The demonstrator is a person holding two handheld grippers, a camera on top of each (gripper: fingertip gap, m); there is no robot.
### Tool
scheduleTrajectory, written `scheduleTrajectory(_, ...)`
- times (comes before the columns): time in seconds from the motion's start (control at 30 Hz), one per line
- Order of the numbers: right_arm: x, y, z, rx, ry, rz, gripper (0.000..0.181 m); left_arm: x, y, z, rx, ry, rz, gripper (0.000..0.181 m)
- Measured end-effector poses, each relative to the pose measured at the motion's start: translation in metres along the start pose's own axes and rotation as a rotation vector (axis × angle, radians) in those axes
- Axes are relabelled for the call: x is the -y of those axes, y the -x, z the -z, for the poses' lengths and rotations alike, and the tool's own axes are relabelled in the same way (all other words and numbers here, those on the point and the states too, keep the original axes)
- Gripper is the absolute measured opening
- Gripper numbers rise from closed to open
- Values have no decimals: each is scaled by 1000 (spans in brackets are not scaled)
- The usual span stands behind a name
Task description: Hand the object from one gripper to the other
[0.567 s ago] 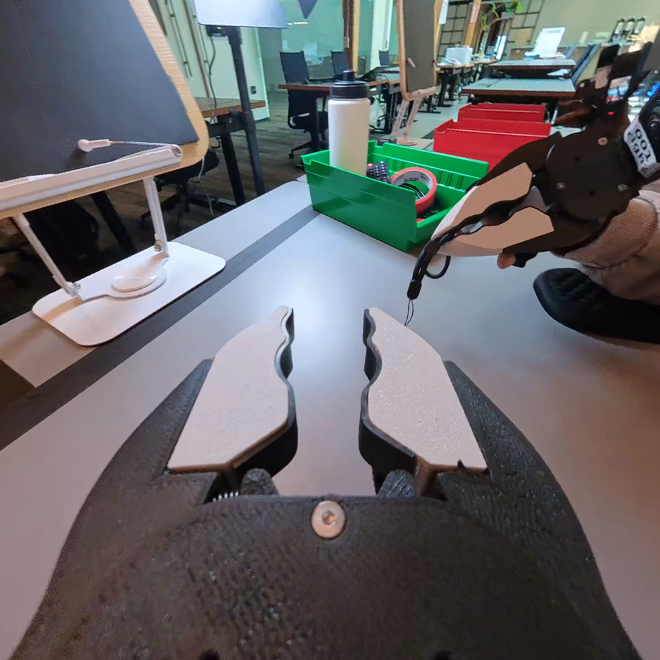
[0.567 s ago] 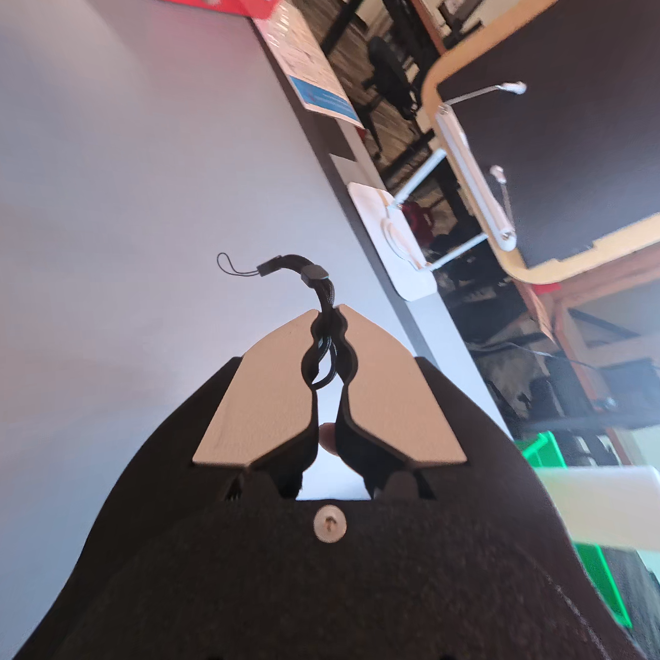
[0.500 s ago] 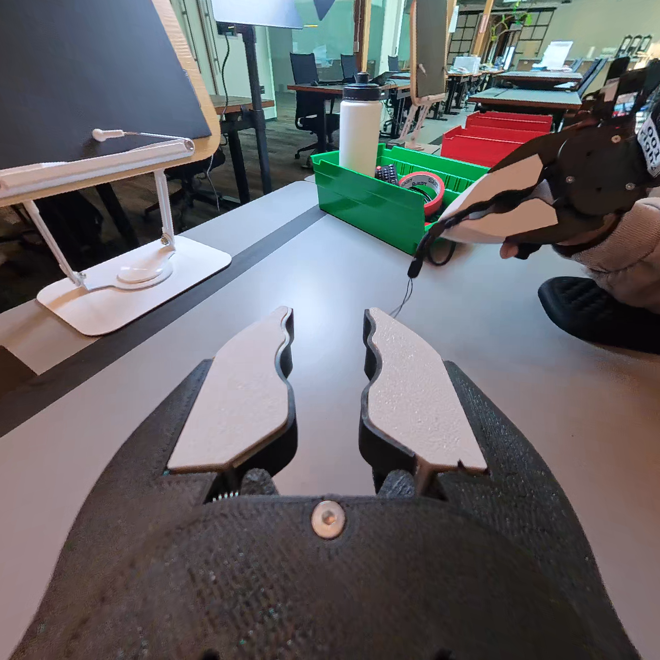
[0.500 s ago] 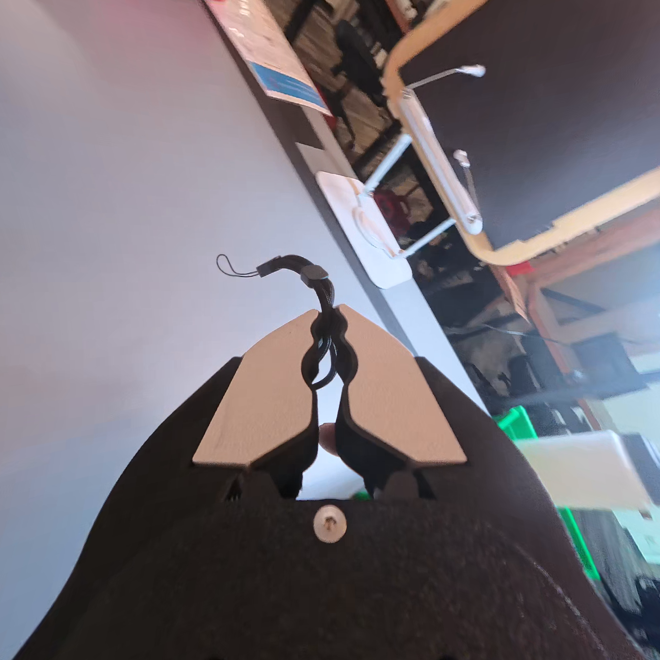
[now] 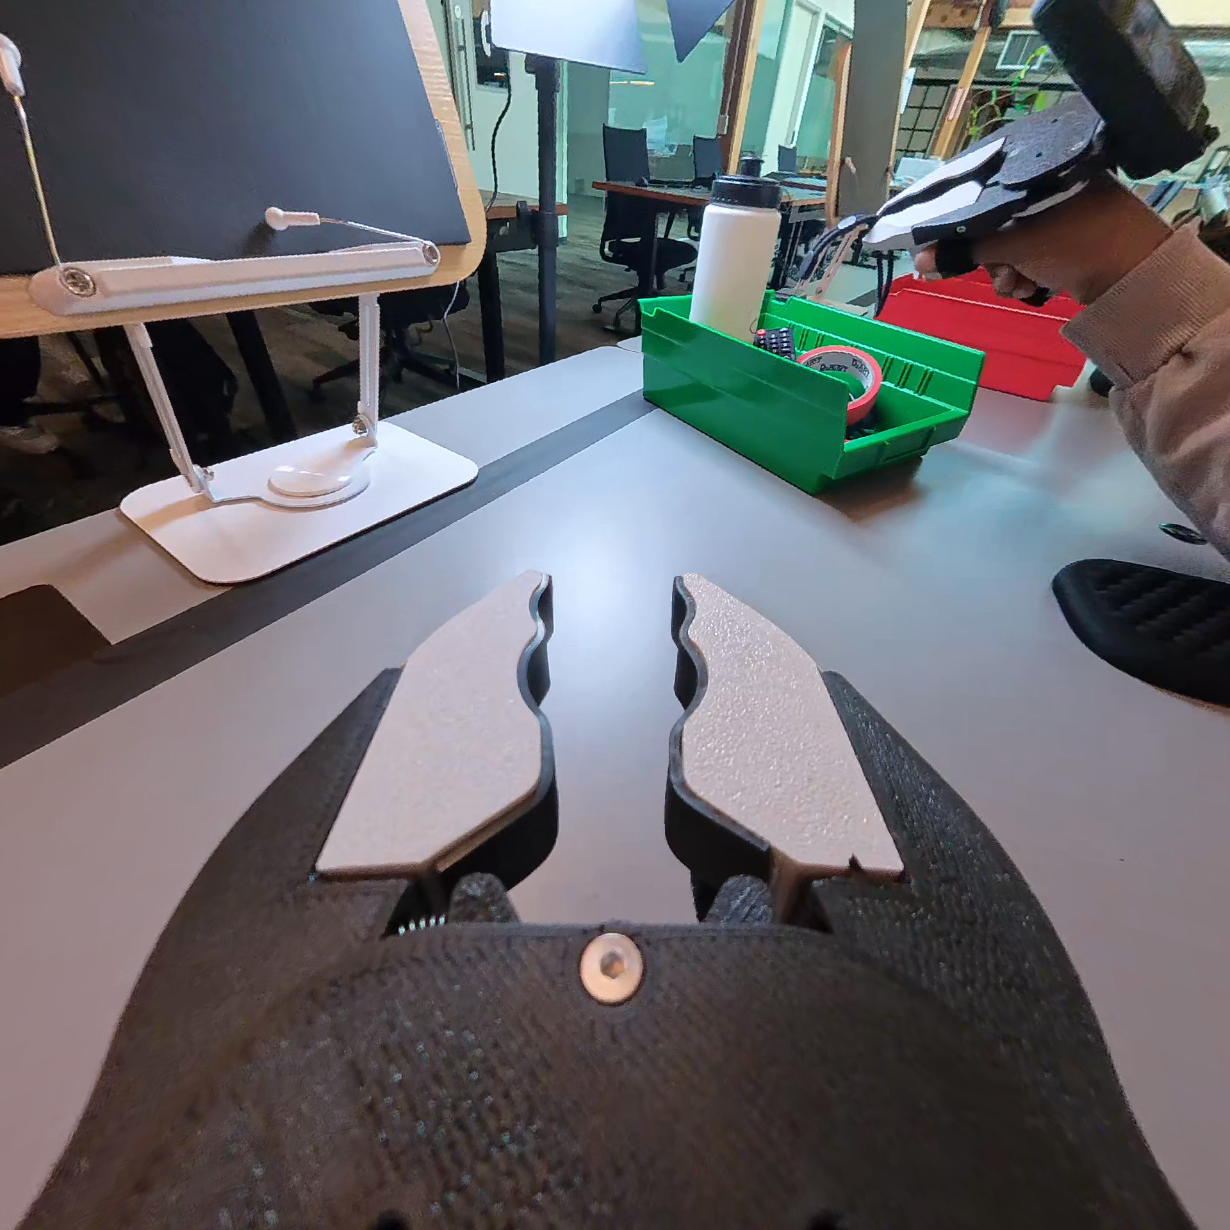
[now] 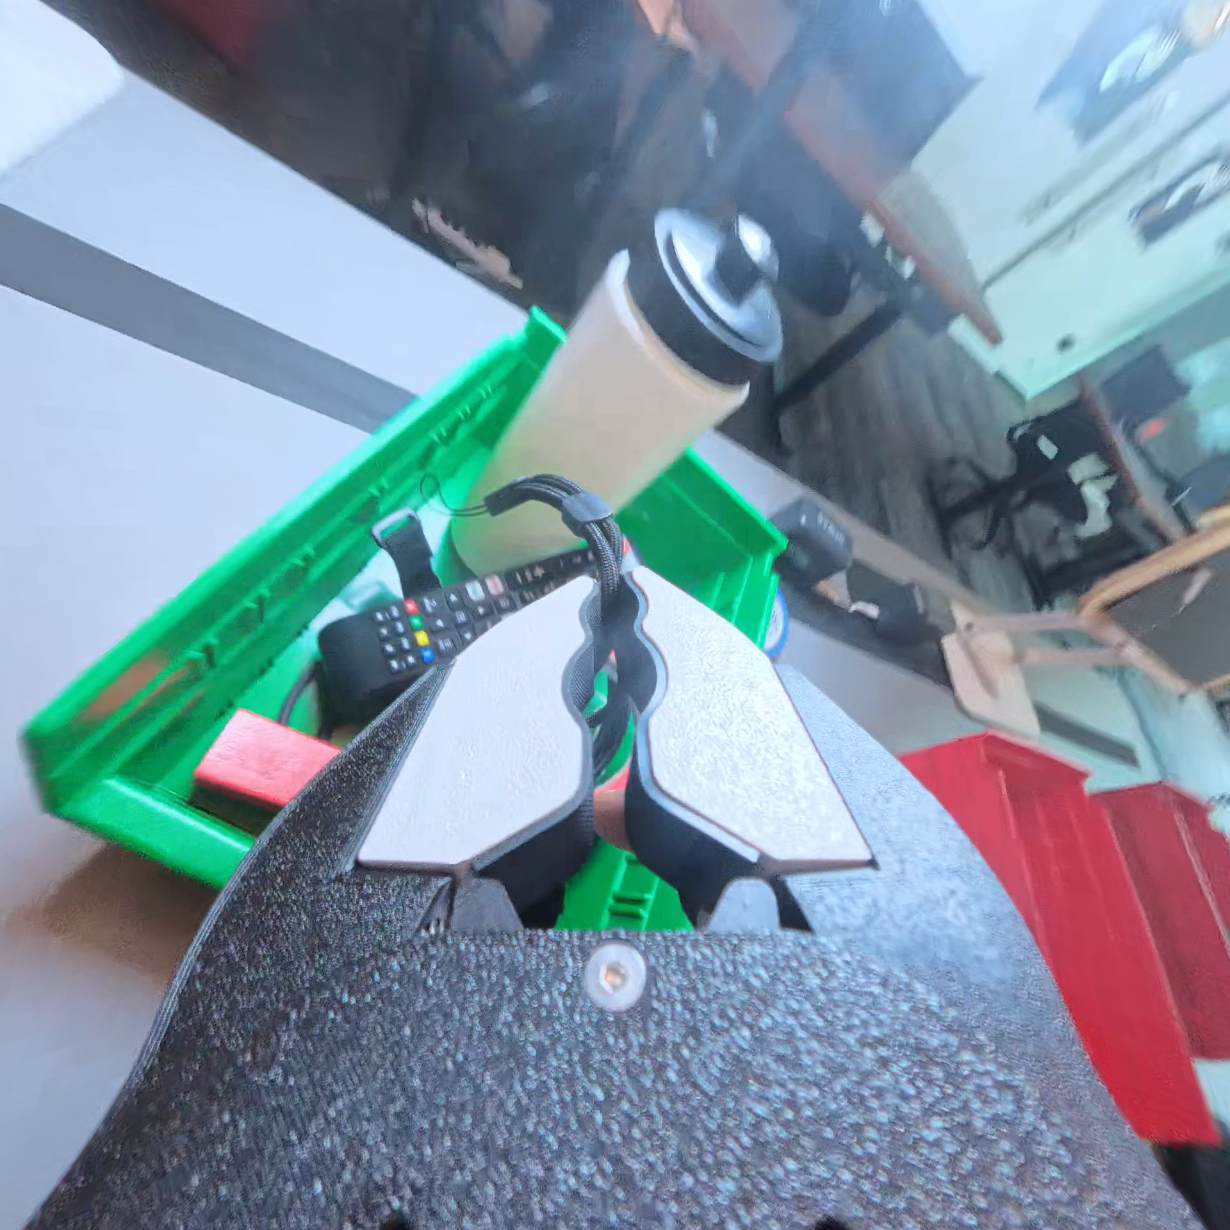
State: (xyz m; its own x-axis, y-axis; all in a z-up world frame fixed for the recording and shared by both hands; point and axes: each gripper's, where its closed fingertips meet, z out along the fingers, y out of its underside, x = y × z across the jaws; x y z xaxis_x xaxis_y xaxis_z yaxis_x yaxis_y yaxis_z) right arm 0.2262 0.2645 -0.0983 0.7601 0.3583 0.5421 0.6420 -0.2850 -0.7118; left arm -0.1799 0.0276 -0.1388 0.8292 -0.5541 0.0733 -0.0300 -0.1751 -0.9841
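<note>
Lifted and swung away, the right gripper (image 6: 609, 589) now hangs over the green bin (image 6: 200, 672), well apart from the left gripper (image 5: 611, 622).
Its jaws are pinched on the black lanyard (image 6: 602, 566), whose cord end pokes out ahead; the left gripper sits spread and empty above the desk (image 5: 765, 532), so the handover looks undone.
</note>
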Motion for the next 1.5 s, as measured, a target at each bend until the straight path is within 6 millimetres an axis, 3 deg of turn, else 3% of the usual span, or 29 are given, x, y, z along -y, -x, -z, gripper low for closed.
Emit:
scheduleTrajectory(0.03, -13, -1, -9, 17, 55, -32, 4, -1, 1, 0, 3, 3, 2, 34)
scheduleTrajectory(0.17, -60, 13, -27, 155, 226, -52, 12, -6, 7, 0, 24, 14, -23, 32)
scheduleTrajectory(0.23, -62, 12, -26, 181, 207, -83, 32, -9, 9, -1, 37, 21, -41, 32)
scheduleTrajectory(0.3, -44, 10, -18, 226, 104, -174, 44, -11, 11, -1, 43, 23, -41, 32)
scheduleTrajectory(0.4, 2, -3, 5, 230, -138, -294, 44, -11, 14, -1, 56, 15, -36, 33)
scheduleTrajectory(0.6, 89, -9, 82, 245, -646, -387, 41, -9, 23, 3, 92, 2, -21, 35)
scheduleTrajectory(0.7, 119, 9, 117, 374, -818, -468, 41, -10, 29, 5, 105, 4, -9, 37)
scheduleTrajectory(0.8, 137, 45, 133, 533, -878, -498, 41, -3, 44, 14, 162, -8, -22, 41)
scheduleTrajectory(0.87, 144, 73, 134, 596, -888, -480, 41, 14, 62, 29, 220, -48, -24, 42)
scheduleTrajectory(0.93, 147, 104, 128, 636, -873, -427, 38, 38, 92, 56, 319, -106, -19, 42)
scheduleTrajectory(1.07, 144, 158, 112, 680, -819, -311, 30, 77, 175, 127, 519, -173, 123, 41)
scheduleTrajectory(1.17, 140, 186, 108, 718, -803, -249, 29, 81, 242, 171, 677, -89, 229, 41)
scheduleTrajectory(1.27, 138, 201, 106, 732, -786, -210, 28, 56, 296, 196, 788, 61, 365, 39)
scheduleTrajectory(1.33, 135, 206, 104, 740, -777, -198, 27, 23, 319, 201, 812, 161, 500, 39)
scheduleTrajectory(1.5, 129, 207, 99, 756, -754, -192, 21, -55, 334, 189, 816, 338, 713, 37)
